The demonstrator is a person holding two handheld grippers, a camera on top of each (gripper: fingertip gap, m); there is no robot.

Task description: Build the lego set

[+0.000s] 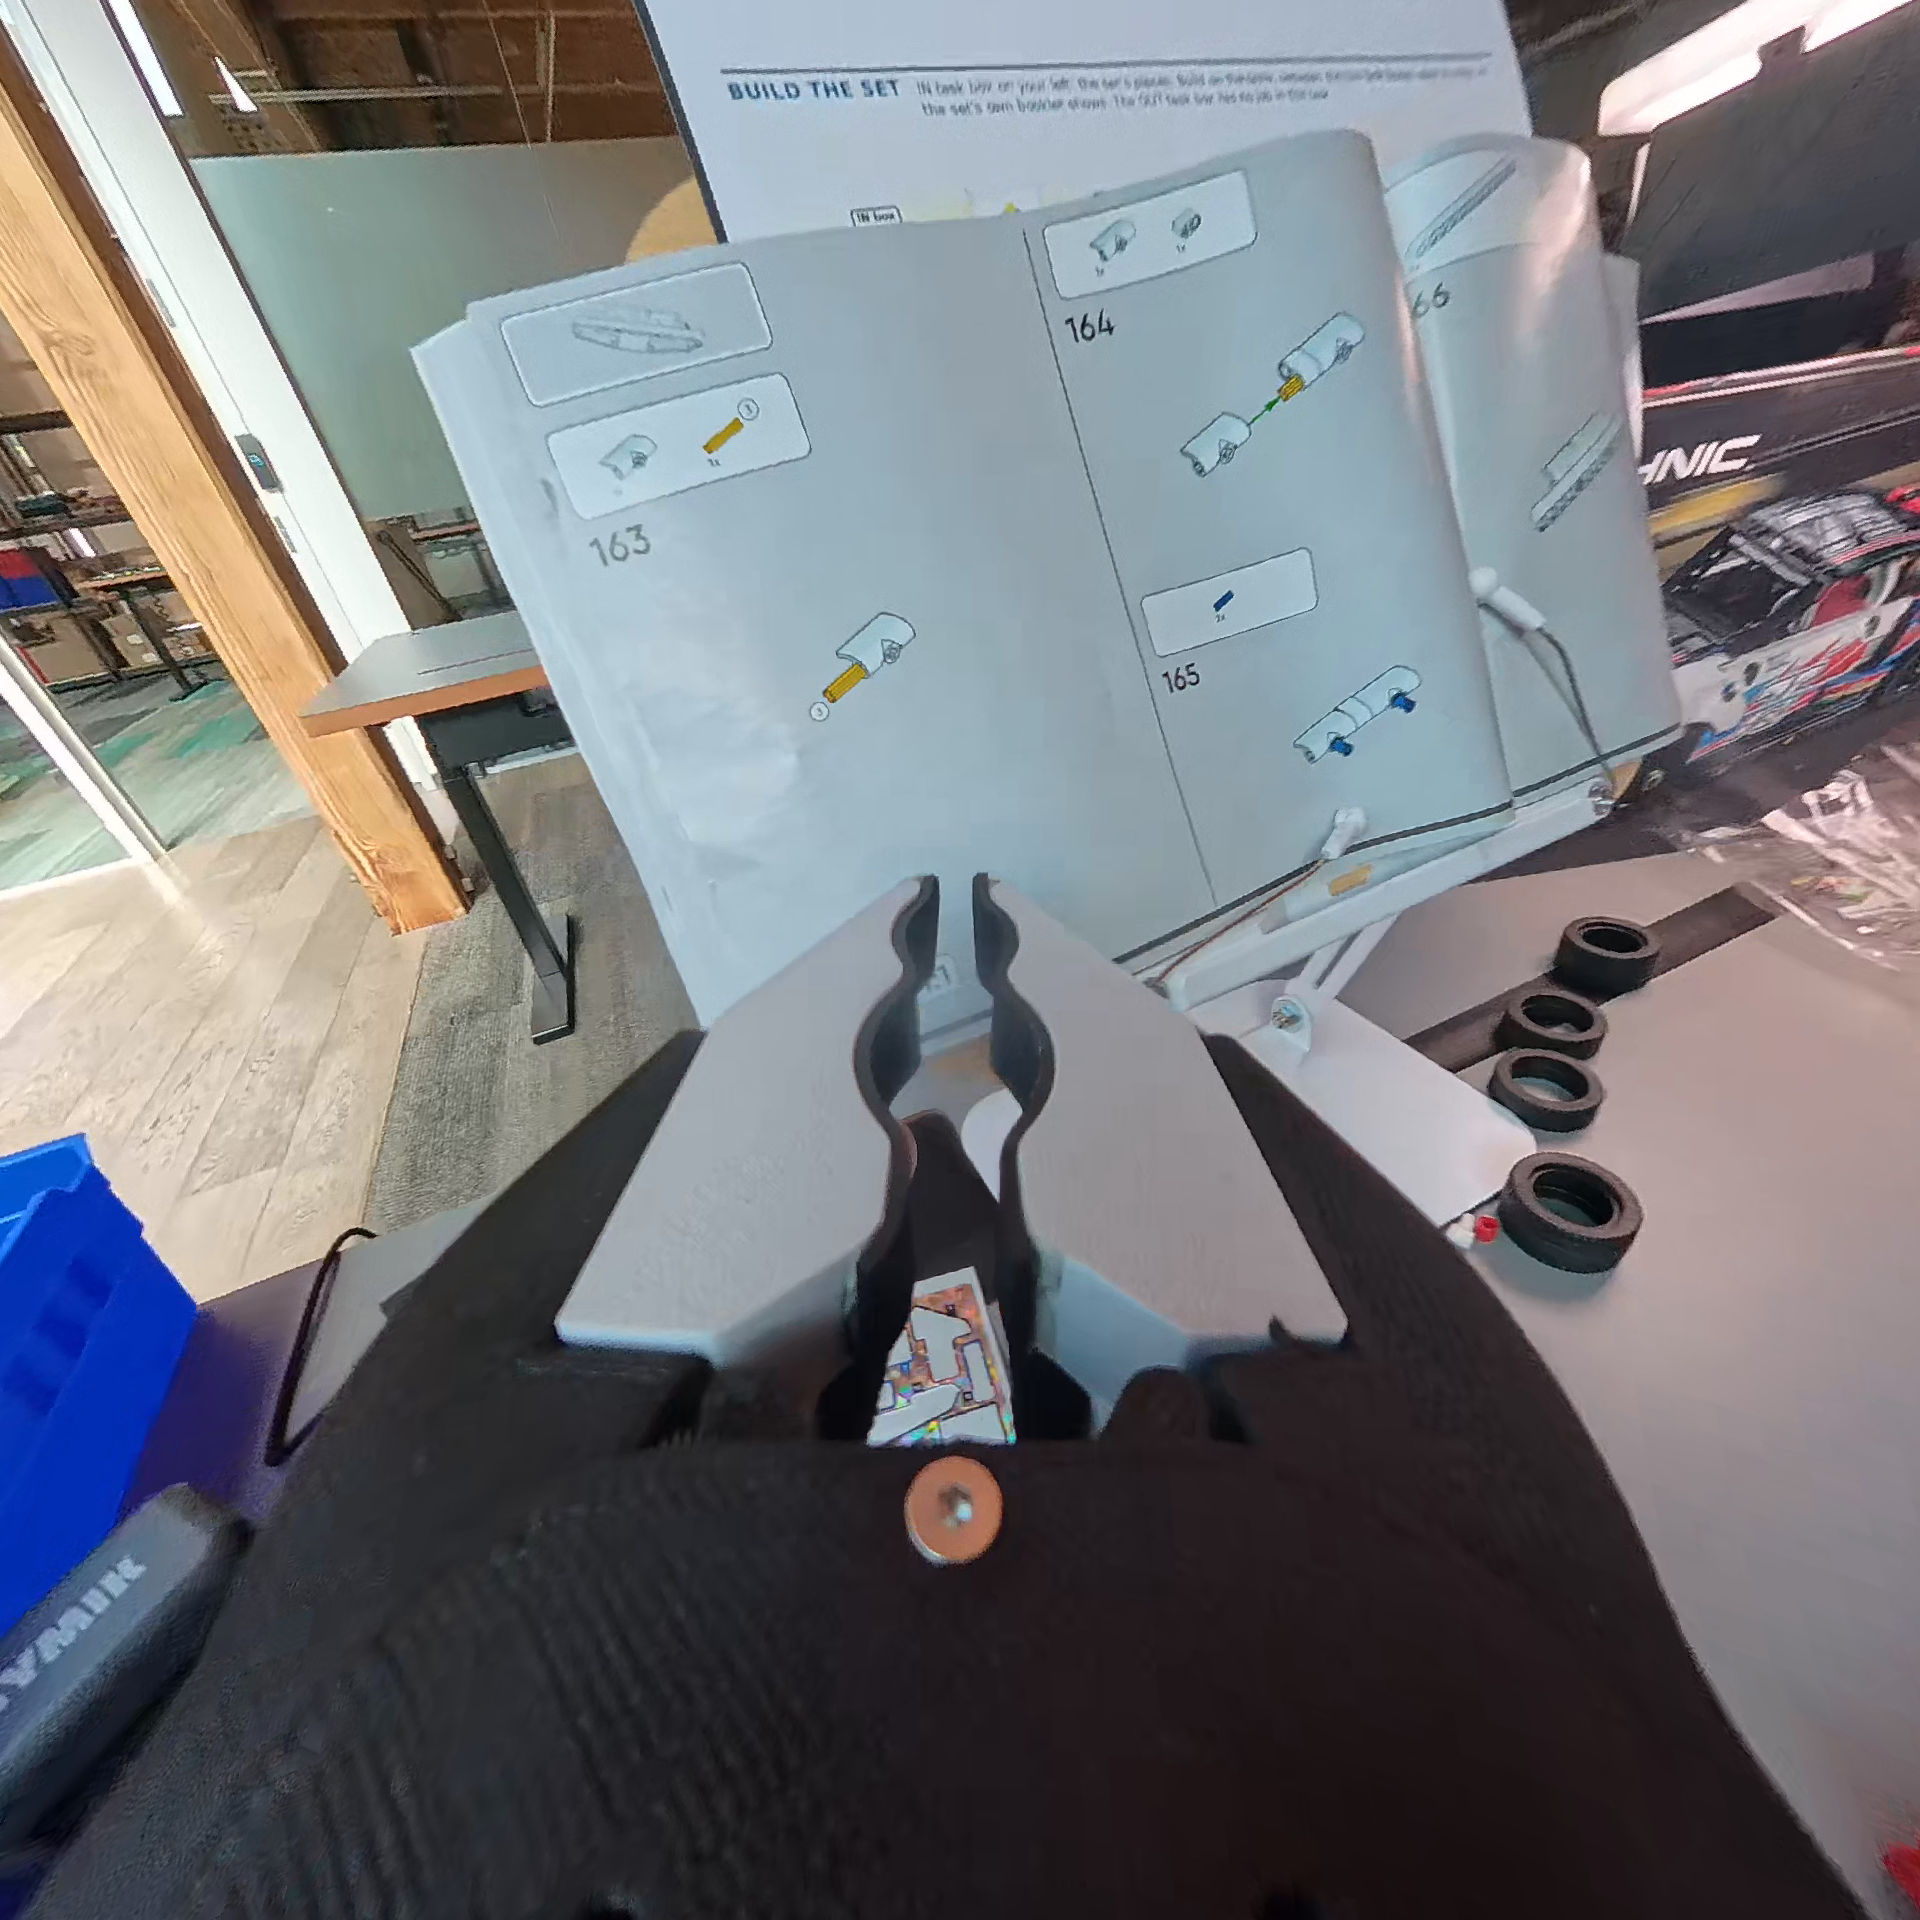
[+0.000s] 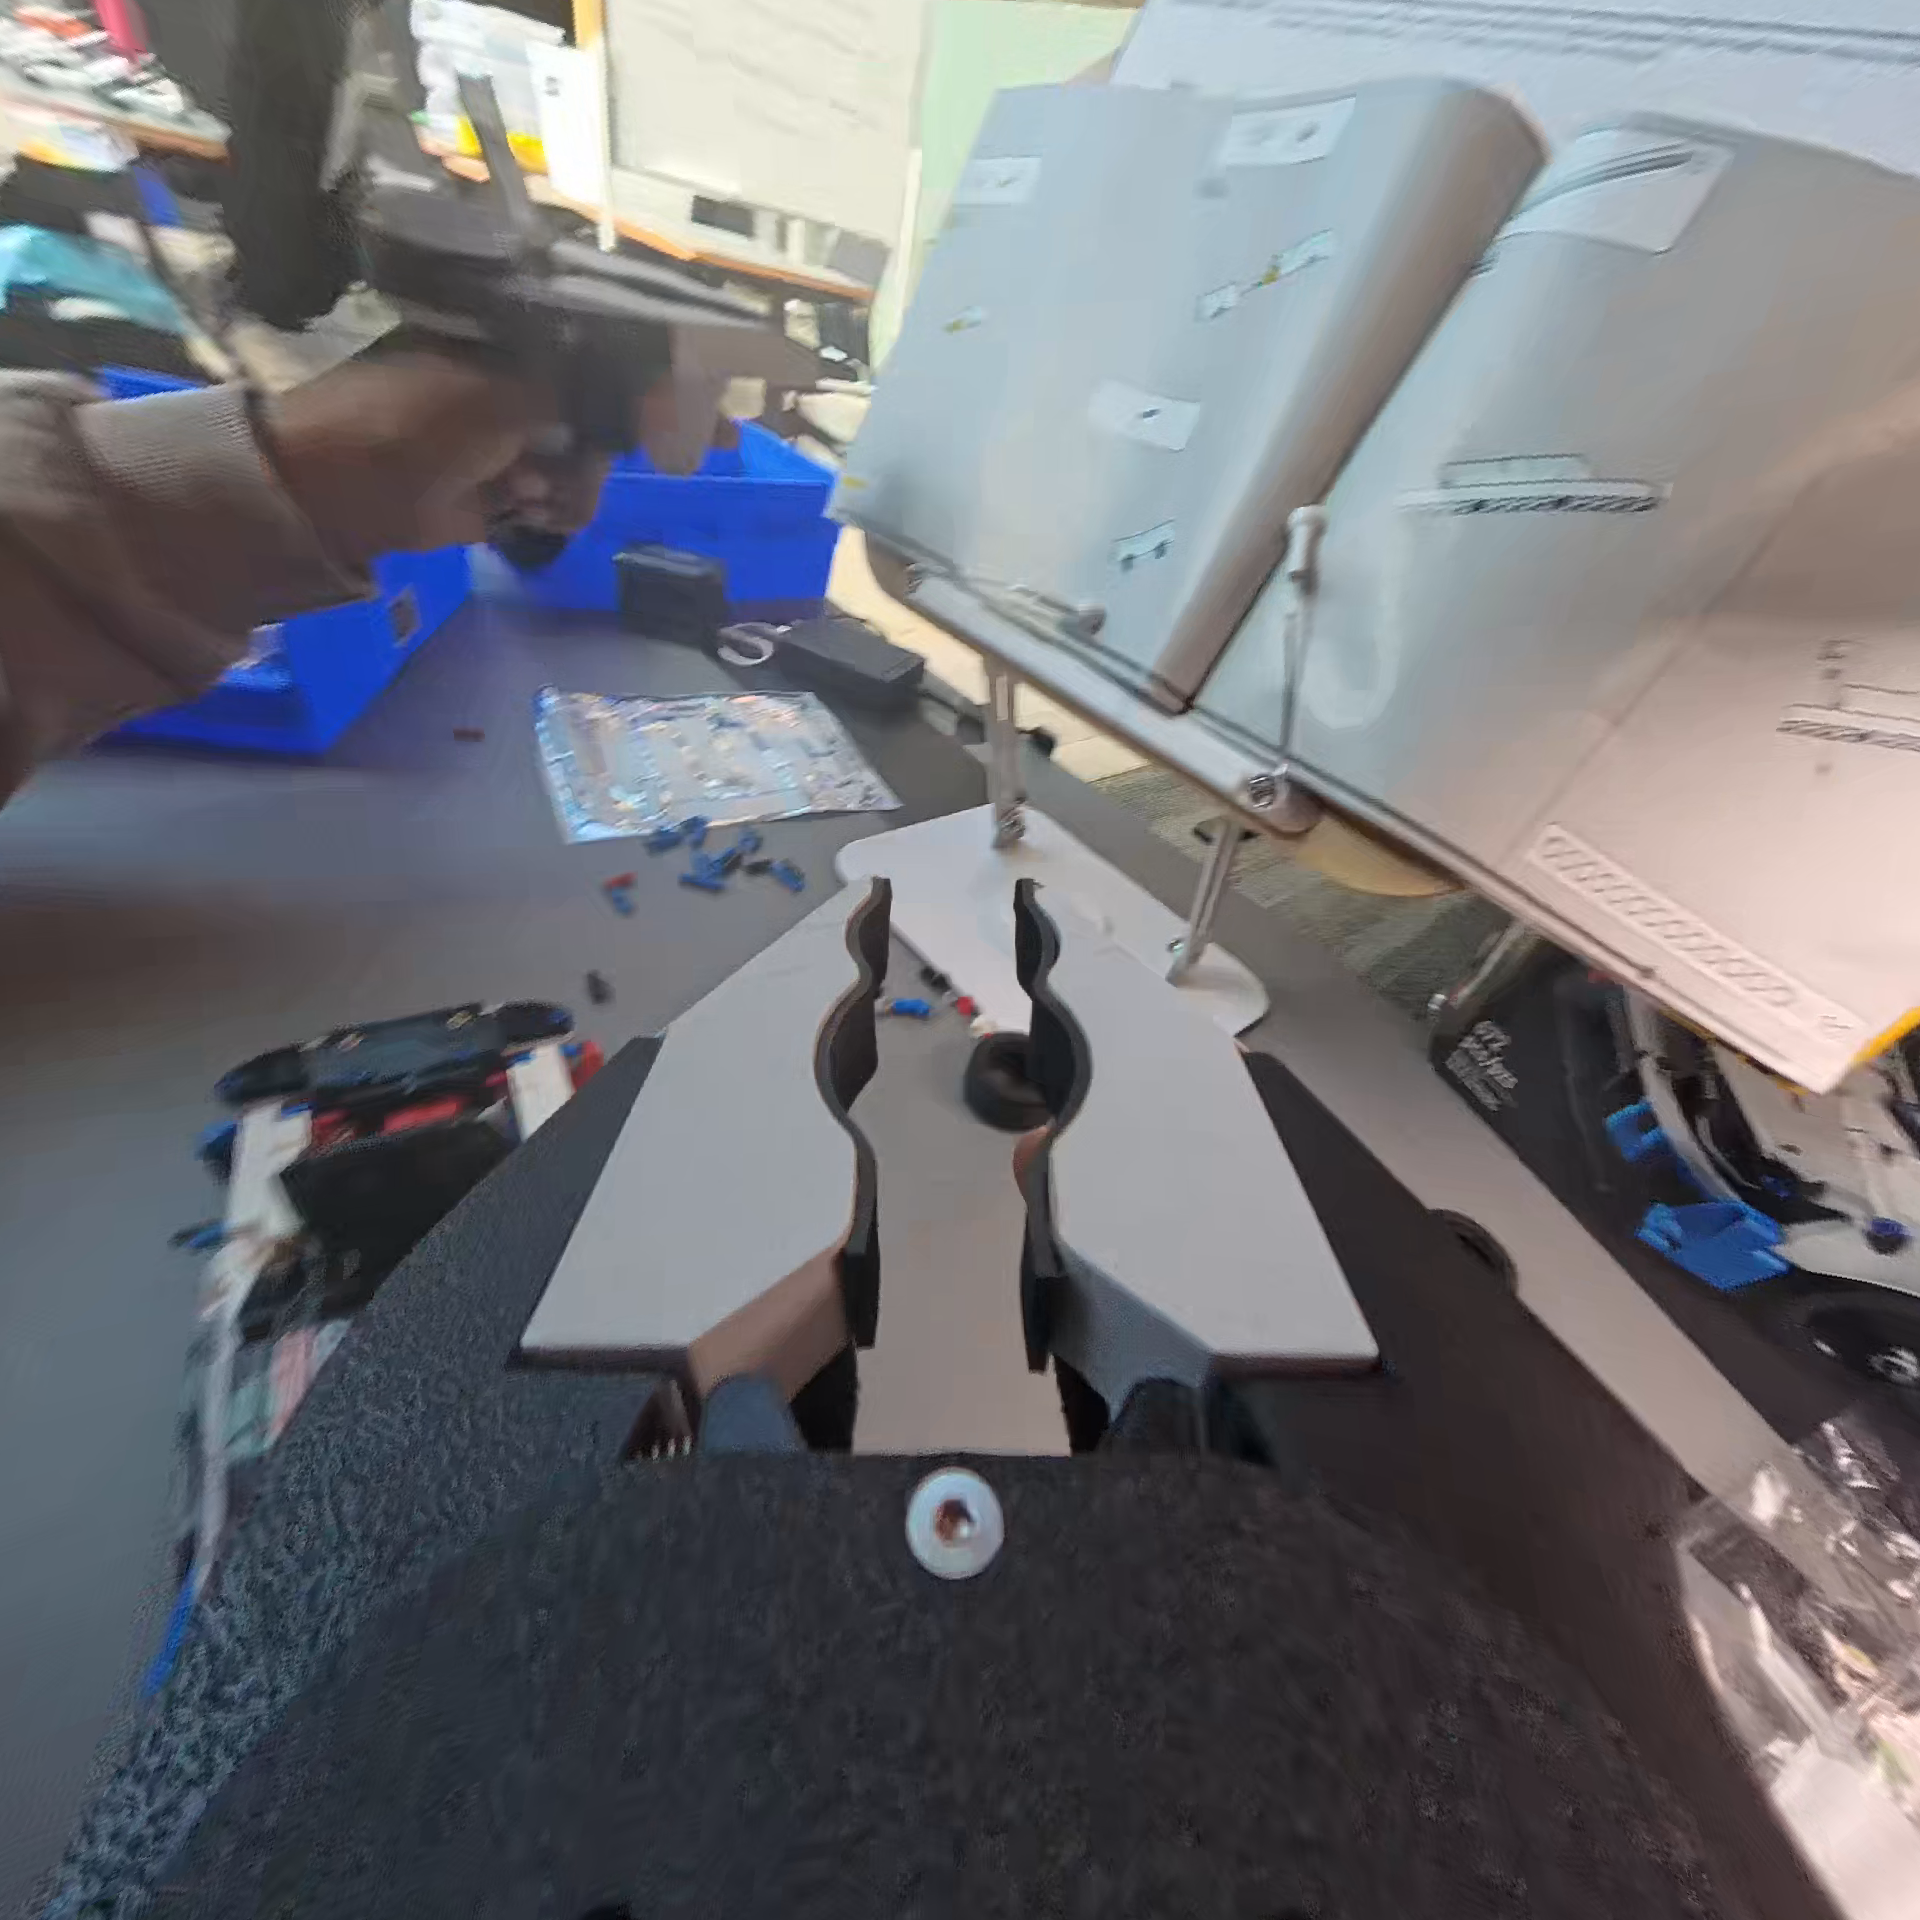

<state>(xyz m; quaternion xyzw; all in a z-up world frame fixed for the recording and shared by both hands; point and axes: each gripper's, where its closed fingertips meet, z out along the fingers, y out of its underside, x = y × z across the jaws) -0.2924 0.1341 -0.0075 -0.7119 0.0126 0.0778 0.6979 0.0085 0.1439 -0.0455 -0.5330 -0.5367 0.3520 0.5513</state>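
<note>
Left tool (image 2: pixel 582 343) & car model (image 2: pixel 395 1101) blurred; blue bin (image 1: pixel 73 1351) cut off.

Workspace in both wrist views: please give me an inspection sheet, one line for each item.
Surface: grey table, mostly bare in the middle.
Job's things: open instruction booklet on a white stand; four black tyres; partly built car; loose blue pins.
Clutter: silver bag; blue bins; black adapter.
Grippers: left tongs nearly closed, empty; right tongs open, empty.
Cables: thin black cable at the table edge.
Surroundings: black desk, wooden post.
</note>
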